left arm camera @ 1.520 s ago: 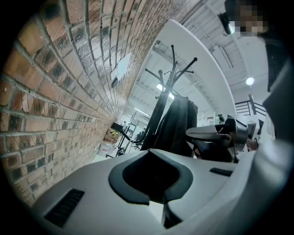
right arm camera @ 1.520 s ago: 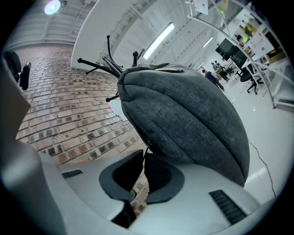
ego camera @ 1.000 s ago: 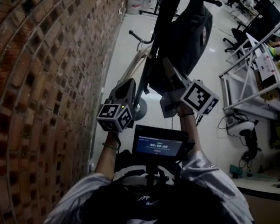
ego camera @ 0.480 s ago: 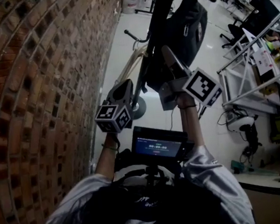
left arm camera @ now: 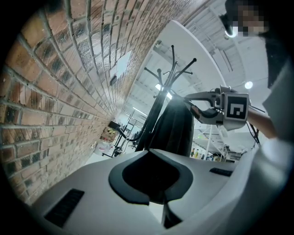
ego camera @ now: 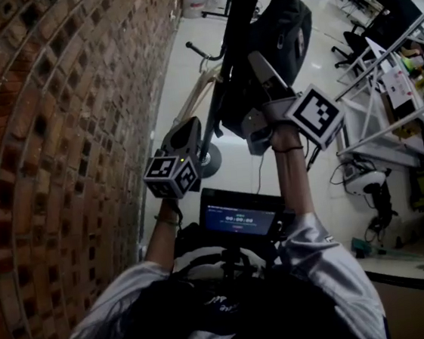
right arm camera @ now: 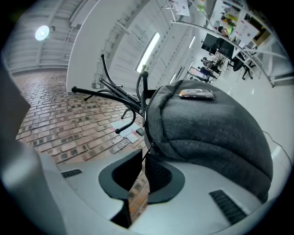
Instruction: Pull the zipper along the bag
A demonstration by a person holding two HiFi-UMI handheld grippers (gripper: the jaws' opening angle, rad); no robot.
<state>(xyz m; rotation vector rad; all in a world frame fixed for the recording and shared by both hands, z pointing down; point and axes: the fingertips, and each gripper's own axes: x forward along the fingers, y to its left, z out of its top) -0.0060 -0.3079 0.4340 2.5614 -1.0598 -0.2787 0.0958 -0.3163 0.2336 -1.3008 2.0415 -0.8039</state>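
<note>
A dark grey backpack (ego camera: 281, 31) hangs from a black coat stand (ego camera: 238, 10) beside the brick wall. My right gripper (ego camera: 255, 57) is raised against the backpack's near side. In the right gripper view the backpack (right arm camera: 206, 133) fills the right half. Its thin zipper pull (right arm camera: 148, 150) runs down into the tips of my right gripper (right arm camera: 143, 157). The jaws are opening, with a narrow gap of brick showing between them. My left gripper (ego camera: 189, 126) is held lower, away from the bag. The left gripper (left arm camera: 150, 154) is shut on nothing in its own view.
The brick wall (ego camera: 57, 144) runs along the left. A metal shelving frame (ego camera: 387, 107) with boxes stands on the right. A screen (ego camera: 237, 219) is strapped at the person's chest. The stand's base (ego camera: 209, 161) rests on the glossy white floor.
My right gripper has risen along the backpack, further from the person. My left gripper has stayed nearly where it was.
</note>
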